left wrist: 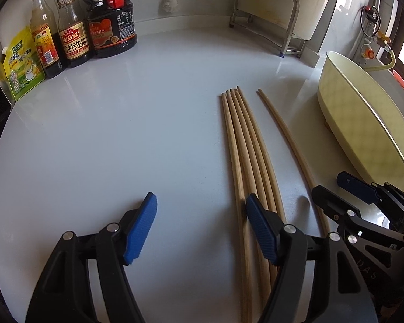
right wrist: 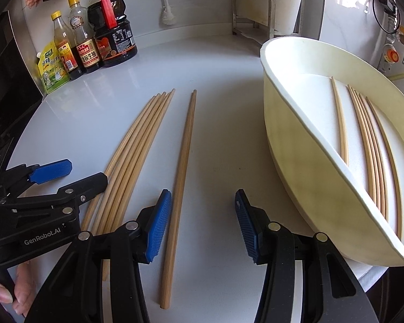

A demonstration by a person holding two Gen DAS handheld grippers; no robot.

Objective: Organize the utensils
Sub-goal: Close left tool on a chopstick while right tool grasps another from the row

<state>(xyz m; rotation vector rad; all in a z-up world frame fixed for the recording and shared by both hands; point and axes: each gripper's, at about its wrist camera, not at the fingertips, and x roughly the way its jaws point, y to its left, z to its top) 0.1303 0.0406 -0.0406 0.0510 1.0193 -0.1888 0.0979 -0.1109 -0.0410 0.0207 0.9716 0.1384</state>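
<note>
A bundle of several wooden chopsticks (left wrist: 249,148) lies side by side on the white counter; it also shows in the right wrist view (right wrist: 137,140). A single chopstick (right wrist: 181,177) lies apart to their right, also seen in the left wrist view (left wrist: 288,140). A cream oval tray (right wrist: 293,140) at the right holds several chopsticks (right wrist: 369,140). My left gripper (left wrist: 202,231) is open and empty, its right finger over the bundle. My right gripper (right wrist: 202,228) is open and empty, low over the counter, with the single chopstick just inside its left finger.
Sauce bottles (left wrist: 67,24) and a yellow seasoning pouch (left wrist: 21,64) stand at the back left. A metal rack (left wrist: 266,16) stands at the back by the wall. The tray (left wrist: 358,123) sits near the counter's right edge. A brush (right wrist: 167,16) hangs on the back wall.
</note>
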